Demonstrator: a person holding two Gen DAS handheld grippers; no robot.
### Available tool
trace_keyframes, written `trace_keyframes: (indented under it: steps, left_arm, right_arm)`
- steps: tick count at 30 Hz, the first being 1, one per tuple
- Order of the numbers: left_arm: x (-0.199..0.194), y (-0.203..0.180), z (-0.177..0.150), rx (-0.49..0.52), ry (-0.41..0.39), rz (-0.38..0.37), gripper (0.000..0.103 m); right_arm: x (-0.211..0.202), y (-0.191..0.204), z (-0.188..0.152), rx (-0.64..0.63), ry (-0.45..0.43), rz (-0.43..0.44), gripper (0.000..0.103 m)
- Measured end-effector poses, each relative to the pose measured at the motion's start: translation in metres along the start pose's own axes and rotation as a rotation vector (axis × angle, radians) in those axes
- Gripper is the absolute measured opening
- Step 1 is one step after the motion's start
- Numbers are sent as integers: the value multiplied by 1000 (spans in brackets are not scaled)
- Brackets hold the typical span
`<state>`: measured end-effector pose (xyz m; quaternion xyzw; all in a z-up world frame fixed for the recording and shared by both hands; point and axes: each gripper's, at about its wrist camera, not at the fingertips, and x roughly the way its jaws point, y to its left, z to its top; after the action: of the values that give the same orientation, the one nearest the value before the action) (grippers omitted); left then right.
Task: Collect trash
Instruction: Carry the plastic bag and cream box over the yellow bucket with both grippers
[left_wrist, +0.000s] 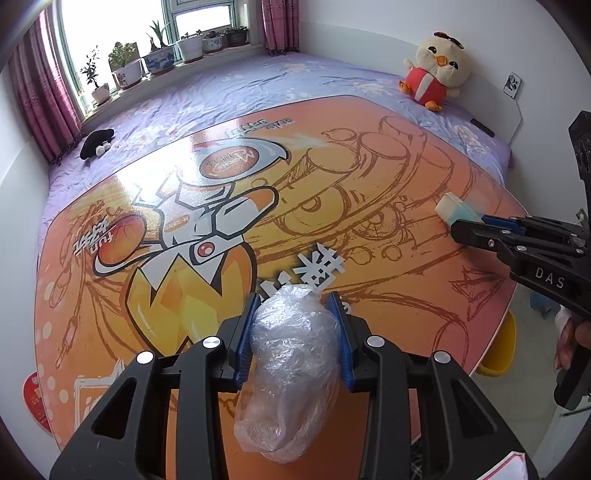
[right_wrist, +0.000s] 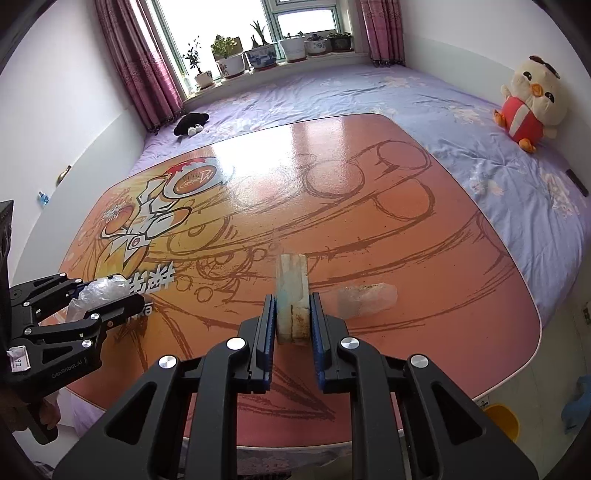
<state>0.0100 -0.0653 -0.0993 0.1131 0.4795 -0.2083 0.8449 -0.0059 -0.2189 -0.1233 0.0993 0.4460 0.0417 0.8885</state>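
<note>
crumpled clear plastic wrap (left_wrist: 291, 354) fills the foreground of the left wrist view, a bulging wad pinched between the blue pads of the left gripper (left_wrist: 295, 306); its jaws press into both sides of the wad, which hangs over the near part of the bench (left_wrist: 369, 184). from the right wrist view the same wad (right_wrist: 99, 291) shows at the far left, clamped in the left gripper (right_wrist: 110, 299).

the right gripper (right_wrist: 291, 314) has its jaws closed on a small flat box (right_wrist: 291, 295), pale with a bluish-green side and a brown stained edge, held upright on its narrow edge between the pads. in the left wrist view that box (left_wrist: 456, 206) sticks out beyond the tips of the right gripper (left_wrist: 465, 225) over the right side of the bench. a person's hand (left_wrist: 576, 332) wraps the handle at the right edge.

just right of the box, a flattened clear plastic bag (right_wrist: 365, 297) with brownish specks lies on the bench, apart from both grippers.

the bench is a glossy orange board printed with a cartoon figure and sketch lines, lying on a bed with a lilac floral sheet (right_wrist: 480, 122). a chick plush toy (left_wrist: 436, 70) sits at the far right by the wall, a black slipper-like object (left_wrist: 96, 142) lies far left, and potted plants (left_wrist: 162, 55) line the windowsill between pink curtains. a yellow bin (right_wrist: 500, 421) stands on the floor beyond the bench's right corner.
</note>
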Motion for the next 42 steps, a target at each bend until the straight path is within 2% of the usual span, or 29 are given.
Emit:
trace_keyframes:
  steps: [7,13,19,29,37,42]
  left_arm:
    - [-2,0,4,3,19,-30,37]
    - [-7,-15,17,70,18,-55,37]
    - [-16,-50,33,169,-11,-94,37]
    - [-28,-152,40,393,-35,-229,37]
    - [-29,-255,24,625,-16,-371,37]
    - [-23,-321,10,773,-4,-443,37]
  right_arm:
    - [-14,1,-3,10,-15,43,19]
    - [-30,-4,-5,14,-31,47,19]
    - [-63,-24,-16,46,-68,31,19]
    - [-137,-85,-65,152,-142,-61,19]
    - [-197,-143,-129,268,-167,-176,19]
    - [-219,-183,-174,368,-162,-251,19]
